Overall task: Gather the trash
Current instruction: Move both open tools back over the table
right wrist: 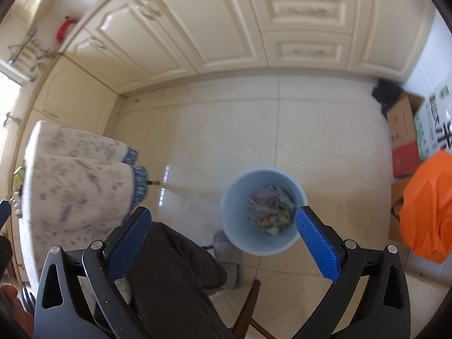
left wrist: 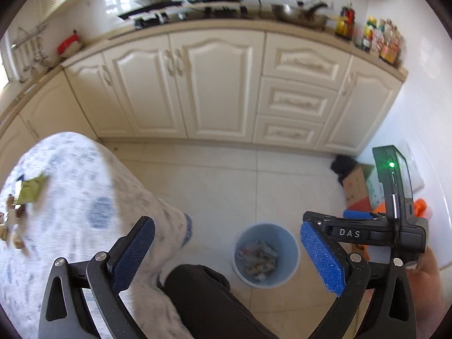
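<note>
At the left, scraps of trash (left wrist: 19,212), among them a green wrapper (left wrist: 30,190), lie on a tabletop (left wrist: 84,186) covered in a blue-patterned white cloth. Beside it sits a person whose dark-trousered leg (left wrist: 209,296) fills the foreground. The left gripper (left wrist: 226,257) hangs over the tiled floor (left wrist: 214,175) with its blue pads spread wide and nothing between them. To its right, the right gripper (right wrist: 223,243) is likewise fully spread and empty, pointing steeply down towards a pale blue bin (right wrist: 234,223) that stands on the floor just beside the person's slippered foot (right wrist: 230,268). The bin holds a loose heap of crumpled wrappers and paper (right wrist: 271,210), filling only its bottom. Farther right, cardboard boxes (right wrist: 404,141) and an orange bag (right wrist: 432,203) rest against the wall.

Both grippers being empty above the bin, a drop appears just finished. The next move would seem to call for swinging back left to the tabletop, closing on another scrap there, and carrying it across to the bin, which has plenty of room.
</note>
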`<state>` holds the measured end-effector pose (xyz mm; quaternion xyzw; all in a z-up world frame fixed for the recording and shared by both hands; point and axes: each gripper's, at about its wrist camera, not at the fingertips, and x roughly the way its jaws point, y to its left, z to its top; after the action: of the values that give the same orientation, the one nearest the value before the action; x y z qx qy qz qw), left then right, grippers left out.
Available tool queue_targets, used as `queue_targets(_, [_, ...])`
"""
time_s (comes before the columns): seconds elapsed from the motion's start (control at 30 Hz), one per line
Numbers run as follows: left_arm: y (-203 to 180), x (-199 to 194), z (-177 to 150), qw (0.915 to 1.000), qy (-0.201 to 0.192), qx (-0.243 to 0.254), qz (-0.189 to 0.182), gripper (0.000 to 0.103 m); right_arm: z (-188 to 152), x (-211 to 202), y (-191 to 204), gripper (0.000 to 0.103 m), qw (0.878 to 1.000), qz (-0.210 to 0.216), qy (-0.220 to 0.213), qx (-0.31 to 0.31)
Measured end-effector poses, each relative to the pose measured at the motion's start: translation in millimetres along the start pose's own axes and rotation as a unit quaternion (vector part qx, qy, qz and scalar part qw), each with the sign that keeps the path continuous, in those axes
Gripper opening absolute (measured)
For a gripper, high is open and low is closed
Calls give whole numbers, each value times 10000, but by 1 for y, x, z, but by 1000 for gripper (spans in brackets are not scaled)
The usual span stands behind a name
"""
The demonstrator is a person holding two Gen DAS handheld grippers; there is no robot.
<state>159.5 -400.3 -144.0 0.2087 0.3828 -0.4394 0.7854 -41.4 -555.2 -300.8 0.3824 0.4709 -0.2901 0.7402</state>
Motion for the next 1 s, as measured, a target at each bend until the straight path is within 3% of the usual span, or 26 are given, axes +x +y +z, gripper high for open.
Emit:
queue_targets(0.23, [65,-96,-43,9949,-636,-764,174,102,14,-50,85,103,9946,395,-545,-792])
queue_targets(0.47, [129,-182,-92,9790,-1204,-1510,652,102,9,-97,187,103,9744,882,-1086,-1760])
queue_targets(0.67, [165,-242,-133,9569,-1644,-2074,1199,102,-5,-131,267,103,9483,1255,-1455,-2525])
queue_targets(1.0, [181,-295,-178,9194,-2065,-2630,2071,102,-40,-168,361,103,9027,1649,-1905,-3487])
